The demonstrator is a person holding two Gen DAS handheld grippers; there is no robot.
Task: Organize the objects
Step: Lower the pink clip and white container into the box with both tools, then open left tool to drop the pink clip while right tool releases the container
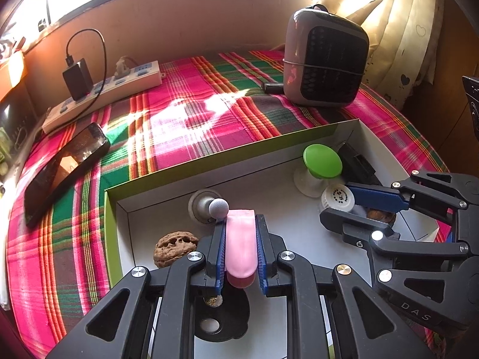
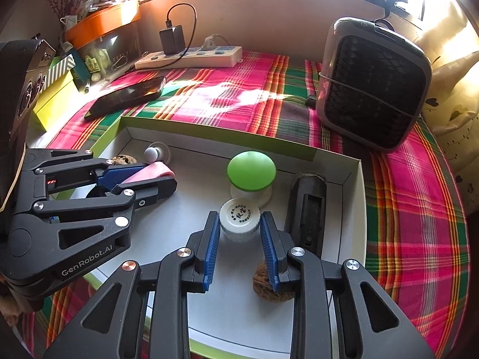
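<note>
A white box with green sides (image 1: 209,161) (image 2: 356,185) sits on the plaid cloth. My left gripper (image 1: 240,224) (image 2: 155,176) is shut on a pink flat object (image 1: 241,245) (image 2: 155,169) over the box's left part. My right gripper (image 2: 239,221) (image 1: 338,206) has its jaws around a small white bottle cap (image 2: 238,218) (image 1: 337,199), touching or nearly touching its sides. In the box lie a green-topped white holder (image 2: 251,170) (image 1: 321,161), two walnuts (image 1: 173,246) (image 2: 269,284), a grey ball mount (image 1: 209,206) (image 2: 155,152) and a black device (image 2: 308,209).
A black disc (image 1: 221,317) lies under my left gripper. A phone (image 1: 63,167) (image 2: 125,95), a power strip with charger (image 1: 104,89) (image 2: 191,55) and a grey heater (image 1: 324,62) (image 2: 374,86) sit on the cloth (image 1: 191,113). Boxes and clutter stand at the left (image 2: 60,89).
</note>
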